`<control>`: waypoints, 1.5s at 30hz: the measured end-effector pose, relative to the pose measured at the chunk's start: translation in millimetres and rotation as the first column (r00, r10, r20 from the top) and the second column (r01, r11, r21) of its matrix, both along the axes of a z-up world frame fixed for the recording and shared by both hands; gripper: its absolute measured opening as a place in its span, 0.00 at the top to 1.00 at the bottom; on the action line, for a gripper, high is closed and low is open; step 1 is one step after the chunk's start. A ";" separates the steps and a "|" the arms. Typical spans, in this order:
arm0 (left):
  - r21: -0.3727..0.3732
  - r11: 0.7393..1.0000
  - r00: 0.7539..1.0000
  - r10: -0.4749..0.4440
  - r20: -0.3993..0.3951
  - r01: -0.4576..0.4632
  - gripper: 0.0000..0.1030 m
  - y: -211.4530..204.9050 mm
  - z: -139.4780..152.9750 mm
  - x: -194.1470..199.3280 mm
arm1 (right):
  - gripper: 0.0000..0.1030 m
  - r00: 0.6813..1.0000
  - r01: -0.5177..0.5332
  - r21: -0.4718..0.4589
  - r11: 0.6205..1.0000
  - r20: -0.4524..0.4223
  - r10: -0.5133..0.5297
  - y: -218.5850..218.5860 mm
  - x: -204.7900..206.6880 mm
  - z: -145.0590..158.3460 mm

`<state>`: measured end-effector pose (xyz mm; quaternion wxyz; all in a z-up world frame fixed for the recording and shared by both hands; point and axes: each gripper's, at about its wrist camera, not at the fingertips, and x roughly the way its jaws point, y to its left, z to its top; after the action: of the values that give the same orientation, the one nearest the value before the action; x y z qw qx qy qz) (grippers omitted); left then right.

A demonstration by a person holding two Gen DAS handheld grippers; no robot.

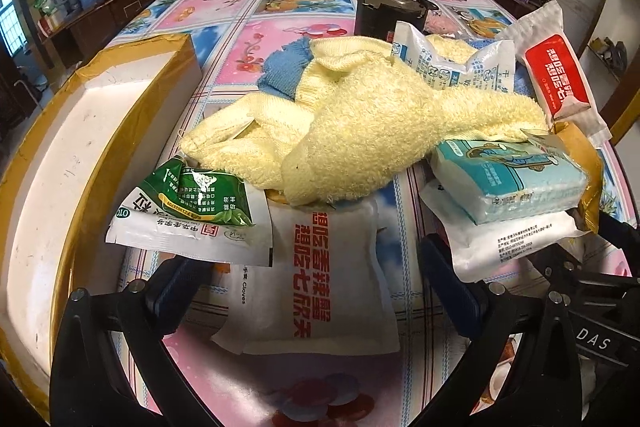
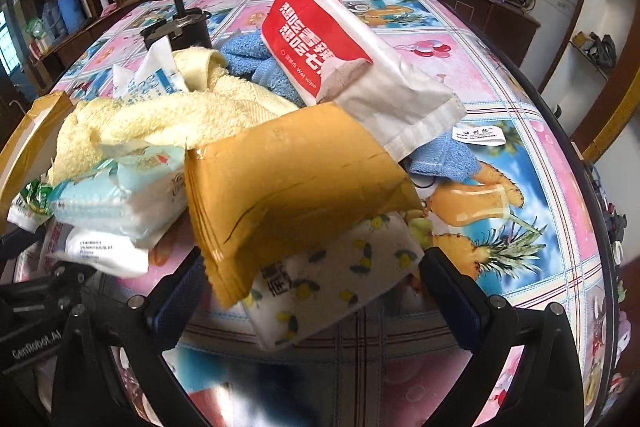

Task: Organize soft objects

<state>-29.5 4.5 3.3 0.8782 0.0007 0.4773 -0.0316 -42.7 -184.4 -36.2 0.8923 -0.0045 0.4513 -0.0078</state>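
a heap of soft things is lying on the table (image 1: 256, 39), which is wearing a glossy plastic cloth printed with pink and blue cartoon squares. a fluffy yellow towel (image 1: 360, 123) is sprawling across the middle in loose, nubbly folds, and a blue knitted cloth (image 1: 286, 71) is peeking out from under its far edge. a crinkled green and white sachet (image 1: 192, 219) is resting against the towel's near left end, partly over a flat white wipe packet (image 1: 332, 279) with red lettering that is lying between the fingers of the left claw (image 1: 312, 287), whose jaws are standing wide apart and gripping nothing. to the right, a puffy pale blue tissue pack (image 1: 512, 179) is sitting on another white pouch. a white cardboard box (image 1: 80, 155) edged in shiny tan tape is standing open just left of the pile.

the right claw (image 2: 312, 291) is also gaping, its fingers either side of a soft white pouch dotted with lemons (image 2: 332, 291). a smooth tan padded envelope (image 2: 296, 183) is leaning over that pouch, and a red and white wet wipe pack (image 2: 320, 39) is tilting against the heap above it.
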 end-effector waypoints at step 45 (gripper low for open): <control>0.123 0.967 0.780 -0.252 0.573 0.222 0.00 69.9 280.0 -95.2 | 0.01 0.931 -0.078 -0.081 0.994 0.349 0.102 -68.0 -58.3 223.5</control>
<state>-124.7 74.4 283.3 0.9707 0.0915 0.1813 -0.1283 -101.0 -252.5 187.3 0.9576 -0.0532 0.2828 0.0175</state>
